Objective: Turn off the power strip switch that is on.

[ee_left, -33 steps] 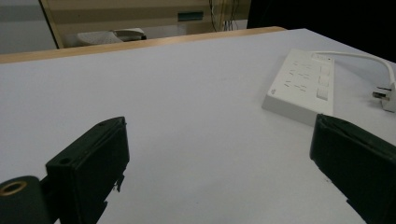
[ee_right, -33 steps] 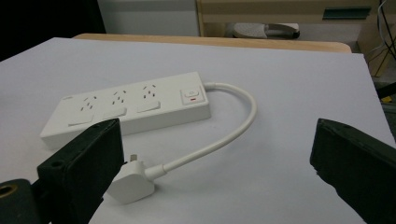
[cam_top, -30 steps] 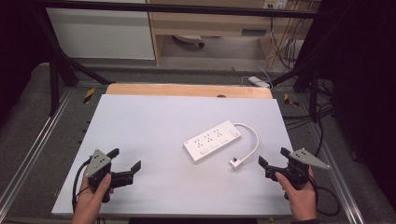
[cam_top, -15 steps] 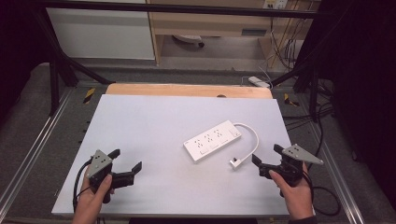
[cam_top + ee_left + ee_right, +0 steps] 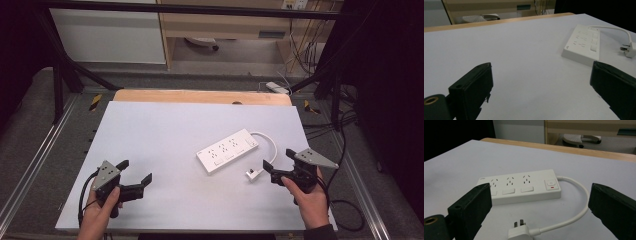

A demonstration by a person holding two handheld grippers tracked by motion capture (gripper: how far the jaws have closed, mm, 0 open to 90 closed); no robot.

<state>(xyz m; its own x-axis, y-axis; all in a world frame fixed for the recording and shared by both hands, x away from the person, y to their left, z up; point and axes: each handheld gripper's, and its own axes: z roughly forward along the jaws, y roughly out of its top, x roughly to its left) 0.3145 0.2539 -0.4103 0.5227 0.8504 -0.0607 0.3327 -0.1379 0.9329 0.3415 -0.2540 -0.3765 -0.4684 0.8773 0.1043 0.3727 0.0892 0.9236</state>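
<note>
Two grippers, left gripper (image 5: 134, 172) and right gripper (image 5: 278, 162), jaws wide open, empty; plug (image 5: 253, 173) just beside the right.

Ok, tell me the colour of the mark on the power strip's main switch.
Red, a small bar on the switch of the white power strip; clearest in the right gripper view.

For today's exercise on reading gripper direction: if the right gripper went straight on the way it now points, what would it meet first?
Probably the plug, lying on the table just ahead of the open right gripper; the power strip lies beyond it. Depth is uncertain.
</note>
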